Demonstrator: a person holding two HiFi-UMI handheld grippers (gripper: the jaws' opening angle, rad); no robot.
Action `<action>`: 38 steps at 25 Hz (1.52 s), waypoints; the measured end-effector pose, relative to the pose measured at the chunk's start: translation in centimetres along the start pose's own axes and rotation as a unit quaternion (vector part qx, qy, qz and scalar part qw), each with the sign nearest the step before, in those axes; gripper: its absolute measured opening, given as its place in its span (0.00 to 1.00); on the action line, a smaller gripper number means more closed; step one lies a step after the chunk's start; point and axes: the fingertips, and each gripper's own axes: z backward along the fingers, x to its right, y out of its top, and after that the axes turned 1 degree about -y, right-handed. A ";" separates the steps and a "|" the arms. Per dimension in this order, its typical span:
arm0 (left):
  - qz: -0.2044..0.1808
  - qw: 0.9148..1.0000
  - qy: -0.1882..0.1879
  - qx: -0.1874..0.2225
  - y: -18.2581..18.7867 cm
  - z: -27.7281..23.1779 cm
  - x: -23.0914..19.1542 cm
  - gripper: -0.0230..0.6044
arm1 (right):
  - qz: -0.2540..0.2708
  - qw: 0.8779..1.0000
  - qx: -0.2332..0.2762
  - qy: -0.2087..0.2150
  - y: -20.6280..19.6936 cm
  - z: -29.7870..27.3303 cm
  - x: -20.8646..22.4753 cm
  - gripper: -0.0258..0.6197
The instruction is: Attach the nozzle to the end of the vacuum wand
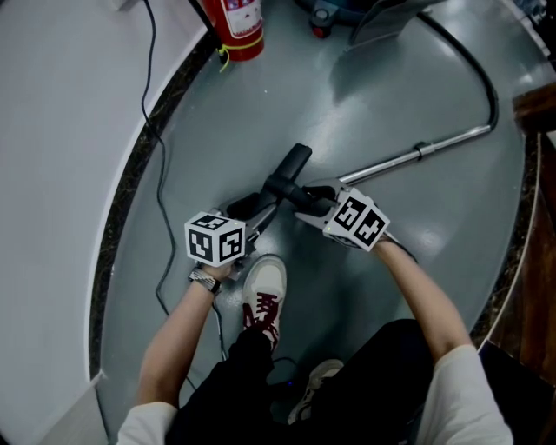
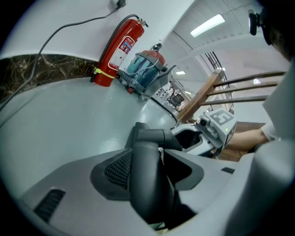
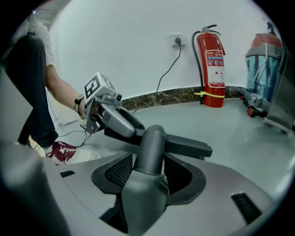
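On the grey floor (image 1: 347,96), just ahead of the person's shoe (image 1: 265,291), both grippers are holding the dark nozzle (image 1: 292,168).

Left gripper (image 1: 250,215): its jaws are standing fairly wide and clamping 1 end of the nozzle's long head bar. Its own view is showing the bar filling the gap between the 2 pads.

Right gripper (image 1: 311,200): its jaws are also standing wide, with the pads sitting against both sides of the nozzle's neck. The head bar is running crosswise beyond the tips.

The 2 grippers are facing each other across the nozzle, and each is showing in the other's view.

Wand (image 1: 408,156): a bright metal tube, slanting across the floor up and to the right from the right gripper in the head view. Its near end is passing under that gripper, which is hiding the joint with the neck. Whether the 2 parts are touching cannot be told.

At its far end the wand is joining a black hose (image 1: 483,83). The hose is curving back toward the vacuum (image 2: 144,69), which is standing by the wall beside a red extinguisher (image 1: 239,26).
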 end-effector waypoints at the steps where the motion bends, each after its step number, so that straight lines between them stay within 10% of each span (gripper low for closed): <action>1: 0.009 1.000 -0.006 0.005 0.0 -0.1 0.1 0.38 | 0.009 1.000 -0.010 -0.004 -0.4 -0.2 0.0 0.39; 12: 0.026 0.999 -0.024 -0.004 -2.1 -1.1 0.3 0.39 | 0.010 1.000 -0.001 0.008 -1.1 0.1 -0.4 0.37; 23: -0.099 0.994 -0.038 -0.034 -2.9 -1.6 0.7 0.48 | 0.011 1.000 0.014 0.011 -1.0 0.7 -0.4 0.36; 29: -0.287 0.953 -0.093 -0.038 -0.3 -1.9 2.9 0.48 | 0.011 1.000 0.021 0.019 -1.1 0.8 -0.4 0.36; 38: -0.428 0.881 -0.178 -0.095 0.3 -3.2 5.0 0.46 | 0.016 0.999 0.031 0.040 -1.0 0.8 -0.1 0.36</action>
